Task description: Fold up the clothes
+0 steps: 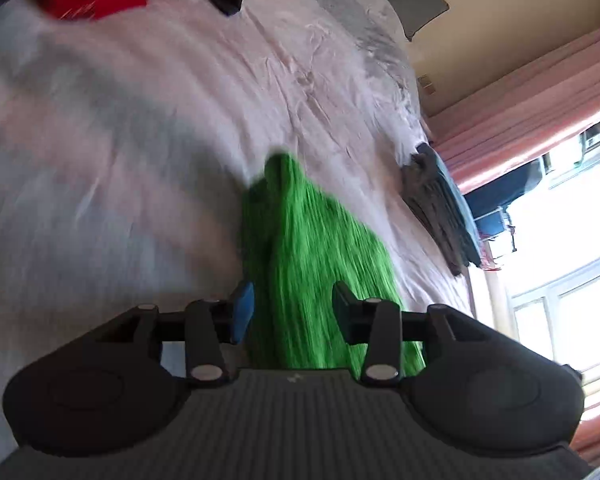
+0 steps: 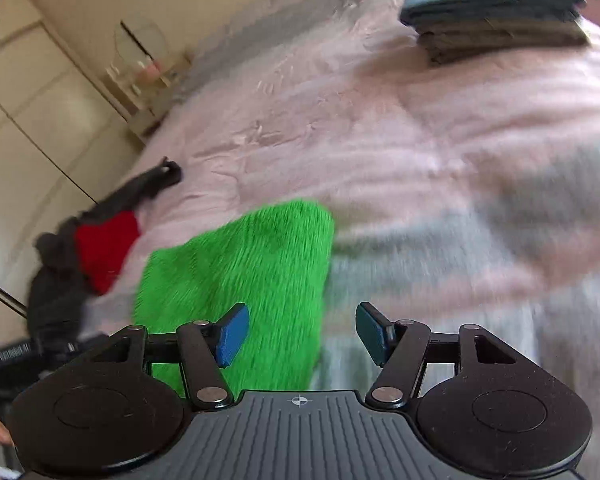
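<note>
A bed with a rumpled pale pink cover (image 2: pixel 380 128) fills both views. A bright green garment (image 2: pixel 244 272) lies on the cover, blurred by motion. The left gripper (image 1: pixel 293 312) hangs over it, jaws spread apart and holding nothing. The right gripper (image 2: pixel 298 334) hovers at the garment's edge, jaws likewise released. Farther off, a red cloth (image 2: pixel 106 250) lies among dark clothes (image 2: pixel 56 280), and a folded stack (image 2: pixel 496 16) sits near the bed's far edge.

Left gripper (image 1: pixel 293 312) and right gripper (image 2: pixel 302 334) both hover with jaws spread wide, gripping nothing.
</note>
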### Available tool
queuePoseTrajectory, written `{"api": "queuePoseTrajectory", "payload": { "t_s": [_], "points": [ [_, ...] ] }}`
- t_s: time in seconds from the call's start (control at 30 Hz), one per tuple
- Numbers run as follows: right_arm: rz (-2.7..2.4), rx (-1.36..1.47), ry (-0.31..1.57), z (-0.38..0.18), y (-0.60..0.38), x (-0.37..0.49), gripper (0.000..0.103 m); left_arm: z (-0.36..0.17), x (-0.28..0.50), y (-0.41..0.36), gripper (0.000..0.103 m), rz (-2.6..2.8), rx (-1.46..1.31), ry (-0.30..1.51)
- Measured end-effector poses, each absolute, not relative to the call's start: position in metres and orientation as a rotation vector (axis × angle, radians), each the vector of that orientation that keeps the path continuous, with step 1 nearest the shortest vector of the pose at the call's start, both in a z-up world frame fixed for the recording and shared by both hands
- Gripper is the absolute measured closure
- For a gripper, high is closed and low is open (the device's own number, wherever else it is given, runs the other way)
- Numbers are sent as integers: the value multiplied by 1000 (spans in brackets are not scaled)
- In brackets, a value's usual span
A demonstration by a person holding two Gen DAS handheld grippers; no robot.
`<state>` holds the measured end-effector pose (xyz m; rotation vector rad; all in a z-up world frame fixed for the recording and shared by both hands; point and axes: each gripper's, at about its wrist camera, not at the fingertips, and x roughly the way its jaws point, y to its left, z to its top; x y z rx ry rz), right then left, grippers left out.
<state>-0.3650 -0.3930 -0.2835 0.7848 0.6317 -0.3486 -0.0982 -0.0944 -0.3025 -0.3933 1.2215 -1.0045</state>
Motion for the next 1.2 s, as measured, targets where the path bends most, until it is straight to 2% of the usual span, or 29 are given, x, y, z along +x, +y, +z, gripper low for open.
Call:
{"api": "queuePoseTrajectory", "payload": {
  "t_s": [0.2, 0.23, 0.27, 0.3, 0.37, 0.5, 0.63, 0.7, 0.73, 0.77, 0.83, 0.87, 0.93, 1.0, 1.2],
  "points": [
    [-308, 876, 563, -279, -357, -401, 40, -305, -150, -64, 67, -1042, -483, 1265],
    [-304, 878, 558, -279, -353, -402, 53, -305, -154, -65, 69, -1045, -478, 1259],
    [-305, 863, 559, -278, -349, -402, 64, -306, -158, -66, 81, -1046, -468, 1252],
    [-306, 847, 560, -277, -345, -401, 69, -305, -160, -67, 88, -1048, -443, 1231],
    [-309, 815, 561, -274, -338, -401, 72, -303, -161, -62, 93, -1044, -434, 1195],
    [-304, 722, 590, -273, -321, -396, 72, -312, -160, -50, 94, -1014, -419, 1162],
    [-322, 619, 638, -285, -307, -392, 72, -321, -165, -43, 94, -997, -417, 1139],
    [-332, 662, 621, -289, -309, -400, 58, -316, -172, -43, 93, -1002, -390, 1121],
    [-336, 730, 607, -291, -314, -407, 44, -314, -173, -44, 91, -996, -392, 1127],
    [-322, 818, 584, -295, -320, -415, 40, -314, -174, -42, 88, -984, -410, 1144],
    [-290, 995, 534, -303, -331, -432, 39, -315, -173, -33, 81, -965, -484, 1193],
    [-267, 1087, 500, -308, -335, -441, 39, -317, -173, -30, 73, -961, -523, 1218],
    [-246, 1196, 464, -316, -339, -450, 39, -322, -173, -26, 68, -956, -582, 1265],
    [-232, 1271, 446, -324, -341, -455, 39, -328, -174, -27, 67, -952, -600, 1299],
    [-226, 1251, 473, -322, -344, -444, 40, -338, -177, -41, 67, -949, -596, 1307]
  ]
}}
